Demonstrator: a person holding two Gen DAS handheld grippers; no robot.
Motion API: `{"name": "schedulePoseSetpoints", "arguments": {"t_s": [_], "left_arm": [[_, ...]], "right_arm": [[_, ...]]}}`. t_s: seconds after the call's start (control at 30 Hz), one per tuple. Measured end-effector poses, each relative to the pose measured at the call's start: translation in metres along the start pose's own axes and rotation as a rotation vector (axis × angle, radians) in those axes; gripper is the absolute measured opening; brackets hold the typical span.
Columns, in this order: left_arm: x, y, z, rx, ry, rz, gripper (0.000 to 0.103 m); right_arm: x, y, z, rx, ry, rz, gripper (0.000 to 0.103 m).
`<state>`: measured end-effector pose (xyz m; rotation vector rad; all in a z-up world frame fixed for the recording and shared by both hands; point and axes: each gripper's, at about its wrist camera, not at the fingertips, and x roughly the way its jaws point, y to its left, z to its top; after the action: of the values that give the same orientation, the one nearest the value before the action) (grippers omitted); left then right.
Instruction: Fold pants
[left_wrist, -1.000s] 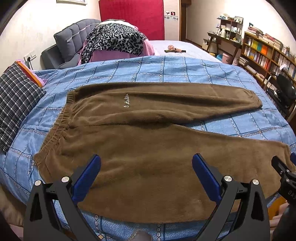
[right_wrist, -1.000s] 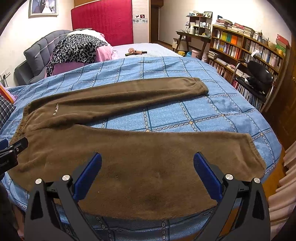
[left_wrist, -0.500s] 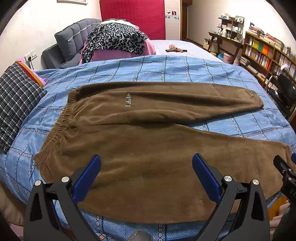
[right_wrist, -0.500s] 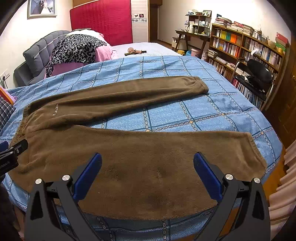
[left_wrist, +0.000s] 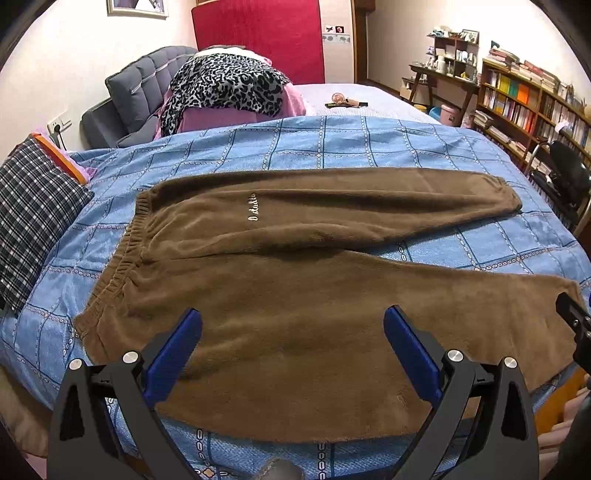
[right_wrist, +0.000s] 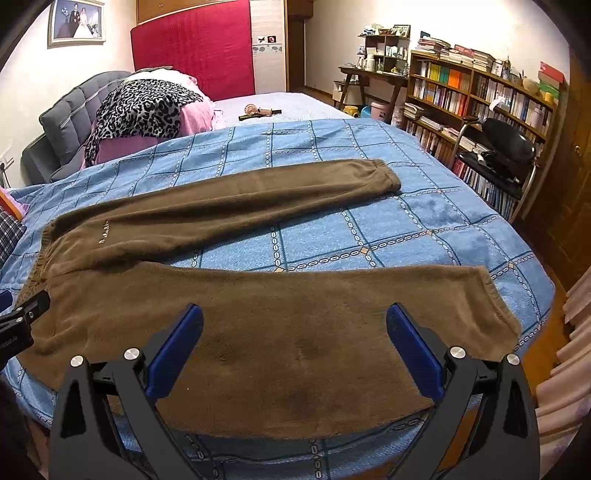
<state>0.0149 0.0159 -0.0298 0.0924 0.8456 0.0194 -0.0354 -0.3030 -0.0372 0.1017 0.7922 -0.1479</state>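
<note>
While both views pull back slightly versus a second ago, pants (left_wrist: 295, 295) unchanged: flat on bed (left_wrist: 332, 147), near leg just ahead of both claws. Left claw (left_wrist: 291, 332), right claw (right_wrist: 293, 330) wide open, empty. Fold not yet begun.

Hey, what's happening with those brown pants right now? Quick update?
Left gripper, right gripper: both open, empty. Brown pants flat on blue bedspread, legs apart, unfolded. Nothing blocking.
</note>
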Motion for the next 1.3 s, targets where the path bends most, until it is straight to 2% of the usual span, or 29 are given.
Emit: {"name": "schedulePoseSetpoints", "arguments": {"t_s": [0.2,0.33,0.67,0.9,1.3], "left_arm": [[-0.011,-0.007,0.008,0.012,-0.037,-0.012,0.098],[-0.017,-0.023,0.005,0.07,-0.055,-0.031,0.098],[-0.015,-0.042,0.001,0.126,-0.047,-0.054,0.098],[-0.011,-0.045,0.004,0.126,-0.046,-0.046,0.098],[0.011,-0.032,0.028,0.086,-0.033,-0.007,0.098]], "right_arm": [[-0.008,-0.008,0.005,0.017,-0.029,-0.012,0.1],[-0.012,-0.014,0.003,0.024,-0.031,-0.028,0.1],[-0.018,-0.046,-0.002,0.075,-0.028,-0.093,0.1],[-0.022,-0.059,0.008,0.092,-0.061,-0.115,0.1],[0.004,-0.061,0.019,0.099,-0.027,-0.115,0.1]]}}
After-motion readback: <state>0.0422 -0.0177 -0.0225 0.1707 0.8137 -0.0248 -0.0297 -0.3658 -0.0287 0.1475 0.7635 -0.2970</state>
